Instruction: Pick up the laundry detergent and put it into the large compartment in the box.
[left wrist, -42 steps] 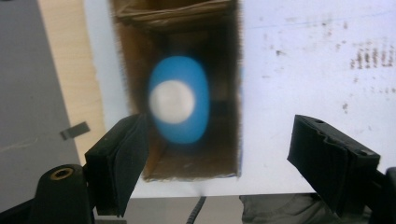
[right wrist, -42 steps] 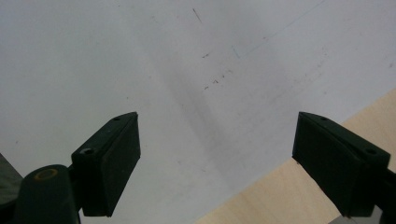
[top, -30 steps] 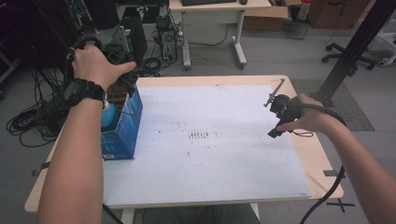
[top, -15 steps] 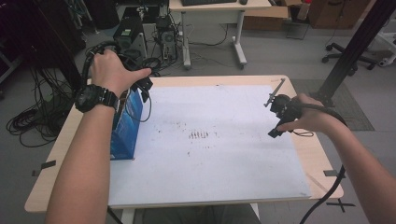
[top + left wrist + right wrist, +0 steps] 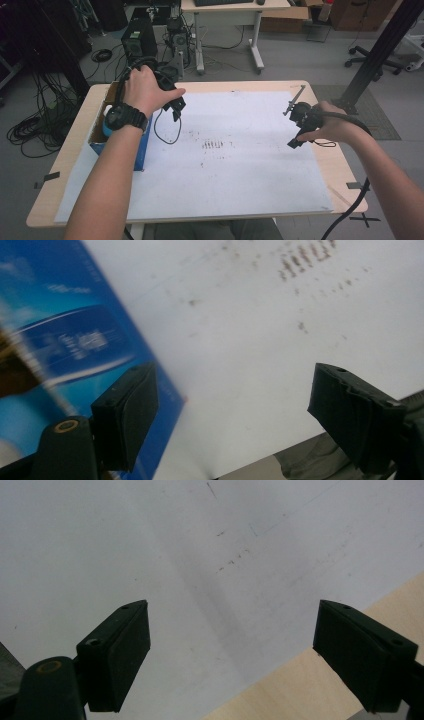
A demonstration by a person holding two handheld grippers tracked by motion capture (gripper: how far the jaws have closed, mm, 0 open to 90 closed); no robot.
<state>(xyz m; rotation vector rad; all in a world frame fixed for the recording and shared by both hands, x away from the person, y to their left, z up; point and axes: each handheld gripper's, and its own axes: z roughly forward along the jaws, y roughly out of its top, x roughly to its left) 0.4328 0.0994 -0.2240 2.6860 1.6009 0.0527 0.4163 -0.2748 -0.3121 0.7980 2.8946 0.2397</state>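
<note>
A blue box [image 5: 141, 150] with an open top stands at the table's left side; in the left gripper view its printed blue side [image 5: 75, 340] is blurred at the left. My left gripper [image 5: 174, 106] hovers just right of the box's far end, over the white sheet [image 5: 240, 170]. Its jaws are open with nothing between them [image 5: 232, 390]. My right gripper [image 5: 300, 127] is held low near the sheet's right edge. It is open and empty [image 5: 232, 615], above the sheet and a strip of bare wood [image 5: 300, 680].
The wooden table [image 5: 55, 200] carries the stained sheet with dark marks [image 5: 214, 145] at its middle. Behind it stand a desk [image 5: 230, 10] and a computer tower [image 5: 137, 37], with cables [image 5: 35, 130] on the floor at left. A black post [image 5: 380, 50] rises at right.
My left hand has moved right and down, from over the box's far left side to beside the box above the sheet. The right hand has stayed put.
</note>
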